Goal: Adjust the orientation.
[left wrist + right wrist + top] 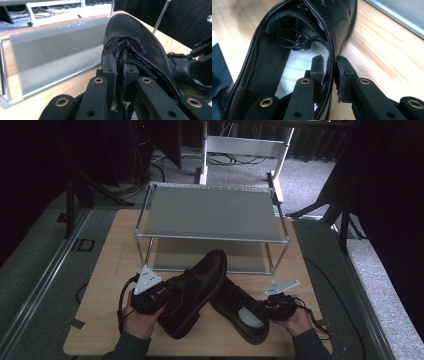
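- The left shoe [192, 290] is pinched at its collar edge by the left gripper [119, 72]; its fingers [109, 67] are pressed together on the leather by the laces, and the shoe is seen tilted with its toe raised toward the rack [210, 215].
- The right shoe [242, 312] lies on the counter [105, 270], just beside the left shoe and partly under it. The side wall of its opening stands between the fingers [317, 67] of the right gripper [329, 68], which are nearly closed on it: one finger inside, one outside.
- The step in hand is judged to be lifting the pair toward the rack's shelf.
- For a clean lift, the right grip should be seated deeper on the collar and firmed before any raising, since thin leather may slip out of a shallow pinch.
- The left shoe is best carried toe-first and kept clear of the rack's front rail [210, 238].
- The loose laces [297, 42] in the right shoe should be watched so they are not trapped.
- Both shoes should be set flat, side by side.
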`<state>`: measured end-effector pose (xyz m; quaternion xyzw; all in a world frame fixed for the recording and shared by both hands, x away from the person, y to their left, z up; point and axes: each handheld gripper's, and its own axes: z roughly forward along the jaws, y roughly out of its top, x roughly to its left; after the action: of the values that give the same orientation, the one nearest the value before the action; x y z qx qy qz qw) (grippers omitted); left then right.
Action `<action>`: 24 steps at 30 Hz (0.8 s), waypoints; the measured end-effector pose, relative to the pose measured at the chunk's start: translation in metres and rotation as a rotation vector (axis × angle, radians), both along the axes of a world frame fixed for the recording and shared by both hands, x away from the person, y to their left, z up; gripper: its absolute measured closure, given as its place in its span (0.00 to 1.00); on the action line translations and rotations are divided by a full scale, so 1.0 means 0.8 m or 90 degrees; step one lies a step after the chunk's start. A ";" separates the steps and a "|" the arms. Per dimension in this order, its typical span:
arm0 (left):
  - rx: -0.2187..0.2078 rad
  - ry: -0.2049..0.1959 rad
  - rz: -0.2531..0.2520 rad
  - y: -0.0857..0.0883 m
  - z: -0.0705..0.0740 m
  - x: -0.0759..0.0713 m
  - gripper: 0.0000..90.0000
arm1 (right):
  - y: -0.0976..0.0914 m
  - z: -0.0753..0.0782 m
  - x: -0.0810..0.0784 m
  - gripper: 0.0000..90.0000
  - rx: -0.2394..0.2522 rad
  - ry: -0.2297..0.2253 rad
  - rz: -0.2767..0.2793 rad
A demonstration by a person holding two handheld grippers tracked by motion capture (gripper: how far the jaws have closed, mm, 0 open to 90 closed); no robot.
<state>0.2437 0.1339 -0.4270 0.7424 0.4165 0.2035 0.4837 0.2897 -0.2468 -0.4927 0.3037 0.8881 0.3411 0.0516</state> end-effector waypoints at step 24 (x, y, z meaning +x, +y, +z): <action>0.076 0.062 -0.043 -0.095 0.018 0.085 0.94 | -0.003 0.034 -0.018 0.56 0.043 -0.067 -0.020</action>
<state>0.3116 0.0576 -0.4129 0.7926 0.4013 0.1755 0.4242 0.2749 -0.2492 -0.4658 0.3005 0.8673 0.3857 0.0934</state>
